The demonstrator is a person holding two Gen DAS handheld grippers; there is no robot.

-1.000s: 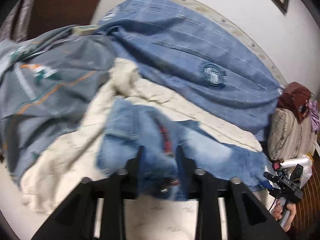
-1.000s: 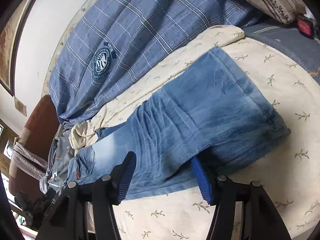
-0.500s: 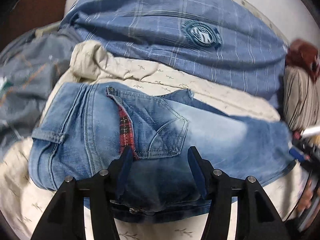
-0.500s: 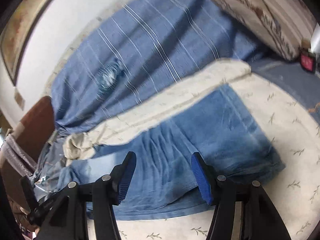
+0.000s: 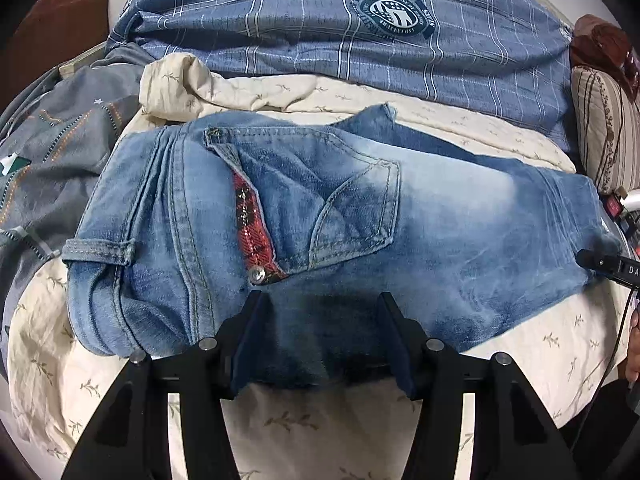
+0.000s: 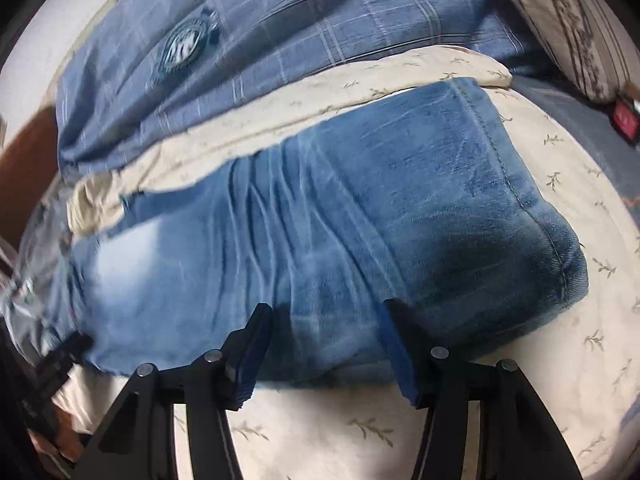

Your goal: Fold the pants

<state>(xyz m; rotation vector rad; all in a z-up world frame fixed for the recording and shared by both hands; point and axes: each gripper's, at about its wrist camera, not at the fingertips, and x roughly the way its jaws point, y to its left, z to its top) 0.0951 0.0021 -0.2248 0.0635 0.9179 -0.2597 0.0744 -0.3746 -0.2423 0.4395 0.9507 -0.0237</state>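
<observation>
One pair of jeans [image 5: 440, 216], one plaid blanket [image 5: 320, 32], two claws [image 5: 322, 312].

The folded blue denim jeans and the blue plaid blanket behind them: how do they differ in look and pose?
The folded blue denim jeans are faded, plain denim with a stitched pocket; the blue plaid blanket has white check lines and a round emblem. The jeans lie fairly flat on the cream leaf-print sheet; the blanket is bunched up behind them. Both are blue fabric on the bed.

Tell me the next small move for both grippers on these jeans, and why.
Probably lower both and close on the near edge of the jeans. The left gripper stands open over the denim below the back pocket; the right gripper is open over the leg end. The denim lies flat on the cream sheet, and neither grips it yet.
</observation>
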